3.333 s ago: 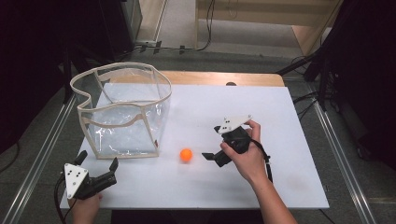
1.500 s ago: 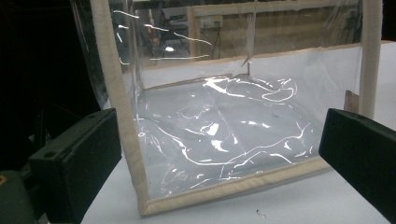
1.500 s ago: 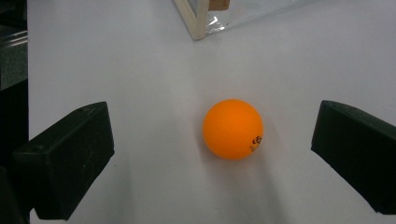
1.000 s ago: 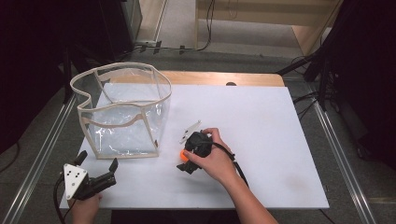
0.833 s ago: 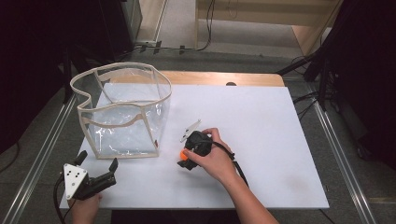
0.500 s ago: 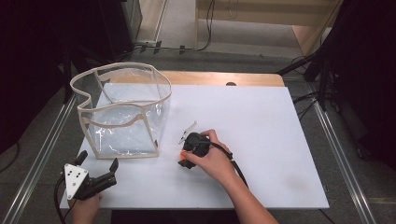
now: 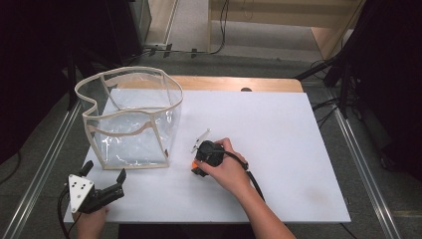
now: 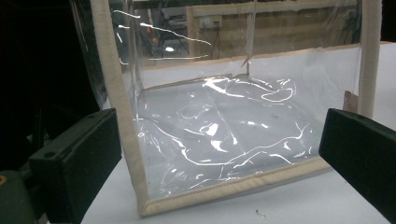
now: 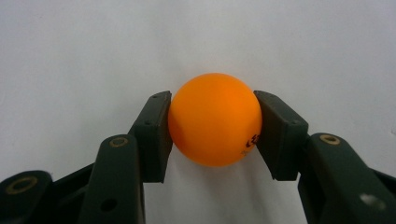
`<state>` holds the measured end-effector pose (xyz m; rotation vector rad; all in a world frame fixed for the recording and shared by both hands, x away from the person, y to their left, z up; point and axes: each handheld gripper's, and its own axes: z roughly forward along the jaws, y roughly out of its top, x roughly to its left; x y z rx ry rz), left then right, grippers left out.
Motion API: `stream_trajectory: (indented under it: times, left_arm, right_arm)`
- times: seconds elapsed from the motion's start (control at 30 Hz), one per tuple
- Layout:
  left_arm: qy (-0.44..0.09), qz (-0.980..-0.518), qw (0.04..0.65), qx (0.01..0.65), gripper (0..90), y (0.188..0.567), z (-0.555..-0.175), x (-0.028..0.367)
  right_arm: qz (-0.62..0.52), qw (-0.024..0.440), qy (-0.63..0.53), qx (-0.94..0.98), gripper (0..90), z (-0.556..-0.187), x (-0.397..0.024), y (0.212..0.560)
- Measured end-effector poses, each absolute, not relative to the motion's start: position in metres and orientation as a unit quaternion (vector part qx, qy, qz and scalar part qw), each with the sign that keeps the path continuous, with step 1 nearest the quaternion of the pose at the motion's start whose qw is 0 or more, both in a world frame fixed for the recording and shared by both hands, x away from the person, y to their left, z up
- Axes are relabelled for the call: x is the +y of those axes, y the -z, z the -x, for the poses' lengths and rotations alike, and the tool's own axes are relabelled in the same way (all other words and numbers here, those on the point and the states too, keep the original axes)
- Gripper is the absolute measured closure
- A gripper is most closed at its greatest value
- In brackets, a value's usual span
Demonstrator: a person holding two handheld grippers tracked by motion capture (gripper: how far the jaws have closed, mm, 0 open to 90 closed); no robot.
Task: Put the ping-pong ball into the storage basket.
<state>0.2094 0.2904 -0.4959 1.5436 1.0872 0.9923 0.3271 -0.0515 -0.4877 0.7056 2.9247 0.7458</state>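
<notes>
clear plastic, edged in cream tape, makes up the open-topped bag (image 7: 130, 119) standing at the left of the white table (image 7: 298, 149). the left gripper (image 7: 102, 191) rests near the table's front left corner, its jaws spread wide and empty, aimed at the bag's near wall. to the right of the bag, near the middle of the table, the right gripper (image 7: 197, 168) is down at the surface with the person's right hand (image 7: 226, 169) over it. in the right gripper view both pads press the sides of the orange ball (image 9: 215, 119), so the gripper is clamped on the ball, which sits at or just above the tabletop. the likely step is lifting the ball and carrying it to the bag. to do it well, the person should hold the squeeze steady, since a smooth round ball can squirt out of flat pads, raise it straight up, and clear the bag's rim before letting go over the opening.
</notes>
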Motion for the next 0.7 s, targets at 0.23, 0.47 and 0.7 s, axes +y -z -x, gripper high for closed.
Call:
stream_trajectory:
  times: [0.23, 0.47, 0.7]
  left_arm:
    - [-0.407, -0.634, 0.484, 0.445, 0.0, 0.496, -0.209, 0.291]
    - [-0.407, -0.634, 0.483, 0.446, 0.0, 0.496, -0.209, 0.291]
    - [-0.407, -0.634, 0.484, 0.445, 0.0, 0.496, -0.209, 0.291]
  right_arm:
    - [-0.226, 0.008, -0.253, 0.941, 48.3, -0.328, -0.055, 0.485]
    - [-0.212, -0.007, -0.268, 0.940, 48.2, -0.330, -0.057, 0.478]
    - [-0.217, -0.003, -0.273, 0.937, 48.2, -0.333, -0.059, 0.471]
